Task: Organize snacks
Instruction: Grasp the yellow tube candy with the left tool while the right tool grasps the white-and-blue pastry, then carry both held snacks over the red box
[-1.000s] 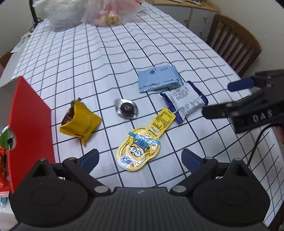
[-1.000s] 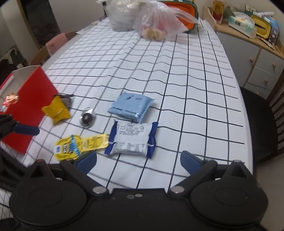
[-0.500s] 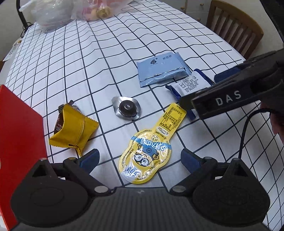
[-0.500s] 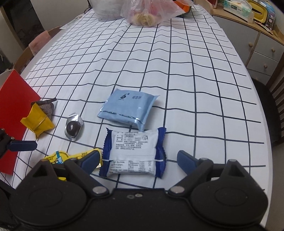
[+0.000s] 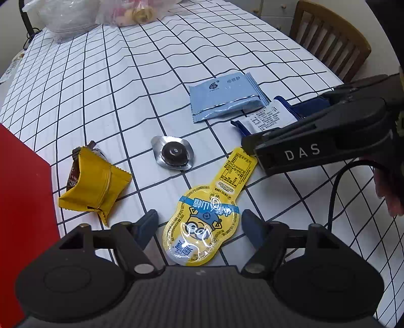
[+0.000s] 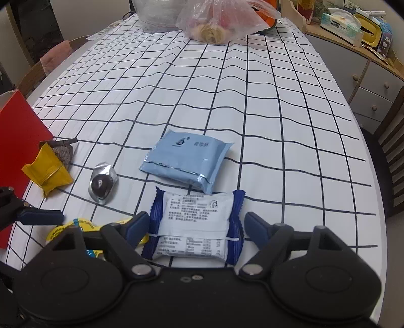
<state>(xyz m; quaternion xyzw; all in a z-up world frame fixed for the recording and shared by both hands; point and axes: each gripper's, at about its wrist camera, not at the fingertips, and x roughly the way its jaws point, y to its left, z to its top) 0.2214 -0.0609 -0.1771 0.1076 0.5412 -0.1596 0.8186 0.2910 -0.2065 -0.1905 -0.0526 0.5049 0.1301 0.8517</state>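
Observation:
A yellow cartoon pouch [image 5: 209,201] lies flat on the checked tablecloth [image 5: 126,88], between the fingers of my left gripper [image 5: 200,222]. Its jaws are closing, with small gaps still at the pouch's edges. My right gripper [image 6: 197,224] straddles a white packet with blue ends [image 6: 197,217]. Its jaws are closing too, the pads right at the packet's ends. A light blue packet [image 6: 186,156], a foil-cupped chocolate [image 6: 102,183] and a yellow-wrapped snack [image 6: 48,171] lie further out. A red box [image 5: 22,189] stands at the left.
Plastic bags [image 6: 217,22] with food sit at the table's far end. A wooden chair [image 5: 330,43] stands by the right edge and a drawer cabinet [image 6: 366,75] beyond it. A person's hand [image 5: 388,191] holds the right gripper's body [image 5: 315,141].
Both grippers have come down closer to the table and their fingers have narrowed. The right gripper has slid in over the white packet, which now sits between its fingers.

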